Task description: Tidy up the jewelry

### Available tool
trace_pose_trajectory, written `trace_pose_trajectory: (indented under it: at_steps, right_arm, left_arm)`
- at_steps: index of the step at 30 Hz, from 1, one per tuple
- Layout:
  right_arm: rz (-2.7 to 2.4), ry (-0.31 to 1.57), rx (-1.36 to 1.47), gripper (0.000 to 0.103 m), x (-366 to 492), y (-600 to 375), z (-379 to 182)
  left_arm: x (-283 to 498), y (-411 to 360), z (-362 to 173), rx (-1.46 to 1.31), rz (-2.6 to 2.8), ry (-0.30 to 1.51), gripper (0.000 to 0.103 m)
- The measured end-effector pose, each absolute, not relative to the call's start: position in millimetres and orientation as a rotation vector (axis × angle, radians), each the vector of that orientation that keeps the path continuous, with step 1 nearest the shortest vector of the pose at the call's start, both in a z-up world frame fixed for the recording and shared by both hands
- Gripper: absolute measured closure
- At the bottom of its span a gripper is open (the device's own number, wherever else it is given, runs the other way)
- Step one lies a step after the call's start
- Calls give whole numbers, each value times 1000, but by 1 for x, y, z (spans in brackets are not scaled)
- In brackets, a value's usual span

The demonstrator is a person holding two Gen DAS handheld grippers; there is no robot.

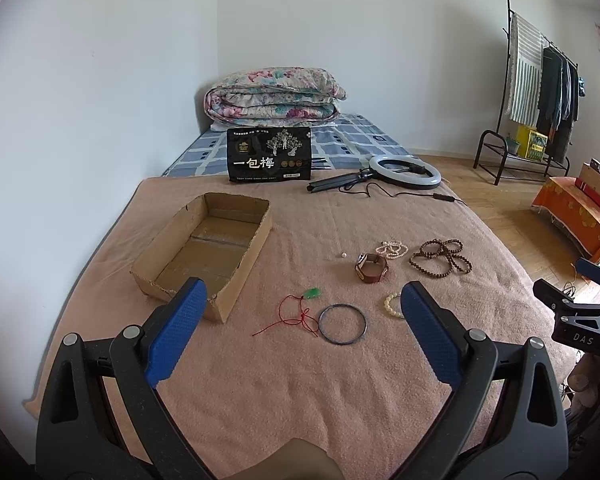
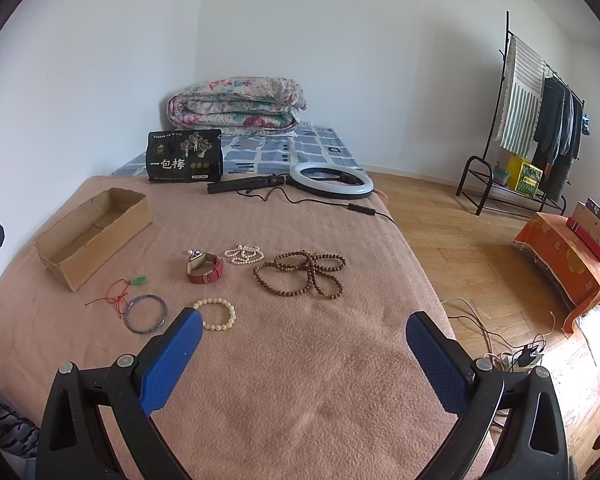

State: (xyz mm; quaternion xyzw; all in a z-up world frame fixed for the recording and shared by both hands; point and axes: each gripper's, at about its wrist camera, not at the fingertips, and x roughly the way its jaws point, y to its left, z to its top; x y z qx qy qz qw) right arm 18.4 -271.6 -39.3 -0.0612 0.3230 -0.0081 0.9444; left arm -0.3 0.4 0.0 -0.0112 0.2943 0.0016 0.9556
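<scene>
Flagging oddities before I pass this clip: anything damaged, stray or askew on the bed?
The cardboard box has a torn, ragged near rim. A single loose pearl lies apart from the pearl strand. Nothing else stands out.

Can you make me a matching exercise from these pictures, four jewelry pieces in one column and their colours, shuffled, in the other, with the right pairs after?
Things:
1. thin bangle
2. long bead strand
3. watch strap
4. small pendant

Colours:
A. green
B. brown
C. dark blue
D. red

Pairs: 1-C, 2-B, 3-D, 4-A. All four lie on the pink blanket, outside the cardboard box.
</scene>
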Motion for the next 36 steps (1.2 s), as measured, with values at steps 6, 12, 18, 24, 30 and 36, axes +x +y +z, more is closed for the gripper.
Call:
trace_pose_trajectory:
  at_steps: [6,12,18,24,30,36]
  right_arm:
    - [-19,656,-126,0,19,-272,-39]
    - [-18,658,-125,0,19,-272,-40]
    - [-15,663,-126,0,20,-270,-43]
    - [-11,668,-131,0,20,-268,-44]
    - [-12,669,-128,0,20,-268,-45]
    - [-2,677,-120,0,22,-266,-47]
  left_arm:
    - [0,0,0,-24,4,597,3]
    - [0,0,0,-23,2,596,3]
    - [0,1,0,-26,2,596,3]
    - [0,0,0,-25,2,596,3]
    - [0,1,0,-26,1,598,3]
    - [3,2,0,-19,4,610,3]
